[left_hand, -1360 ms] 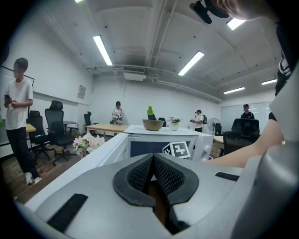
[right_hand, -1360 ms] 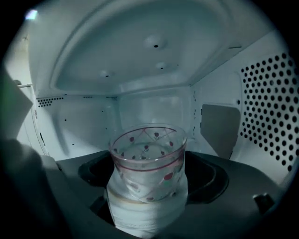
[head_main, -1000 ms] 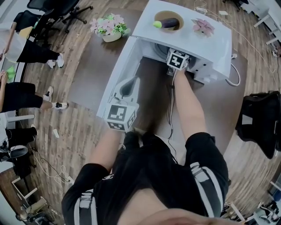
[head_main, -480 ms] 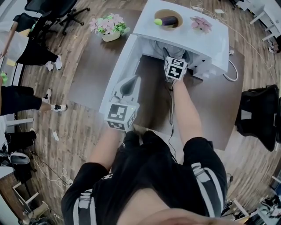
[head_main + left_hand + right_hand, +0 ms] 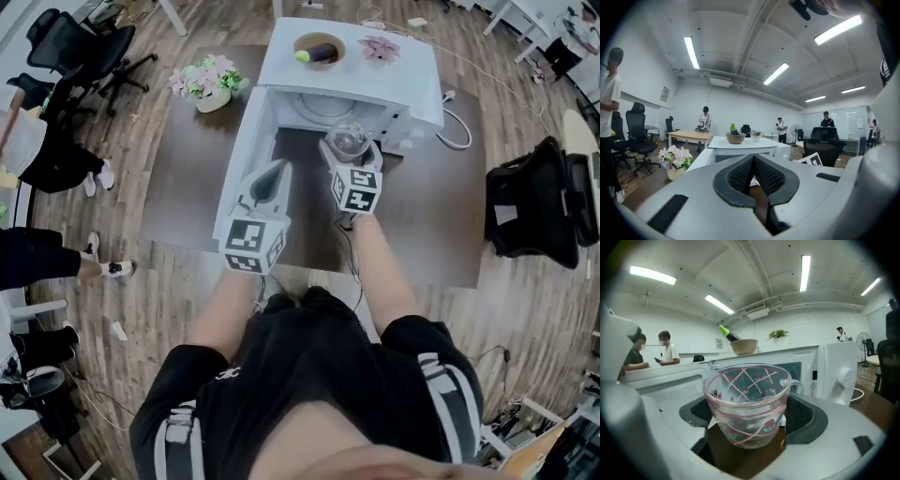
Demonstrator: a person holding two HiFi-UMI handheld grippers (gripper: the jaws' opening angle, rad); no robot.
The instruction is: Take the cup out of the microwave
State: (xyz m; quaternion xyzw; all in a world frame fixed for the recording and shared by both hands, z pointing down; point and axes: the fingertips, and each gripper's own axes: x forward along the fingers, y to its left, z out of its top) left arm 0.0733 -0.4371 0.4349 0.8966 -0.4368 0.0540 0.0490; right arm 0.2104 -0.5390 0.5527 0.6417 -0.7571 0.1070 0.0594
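A clear glass cup (image 5: pixel 747 401) with a red lattice and flower pattern sits between the pads of my right gripper (image 5: pixel 749 420), which is shut on it. In the head view the cup (image 5: pixel 346 139) hangs just outside the mouth of the white microwave (image 5: pixel 375 80), over the brown table, in the right gripper (image 5: pixel 349 157). The microwave door (image 5: pixel 246 150) stands swung open to the left. My left gripper (image 5: pixel 273 176) hovers beside that door; its jaws (image 5: pixel 753 161) are pressed together with nothing in them.
On top of the microwave stand a bowl (image 5: pixel 319 49) with an eggplant and a pink flower (image 5: pixel 380 47). A flower pot (image 5: pixel 208 80) sits on the table's far left. A black bag (image 5: pixel 534 202) lies on the floor to the right. People and office chairs are at the left.
My right gripper has drawn back out of the microwave toward me, bringing the cup with it. The left gripper has stayed by the open door.
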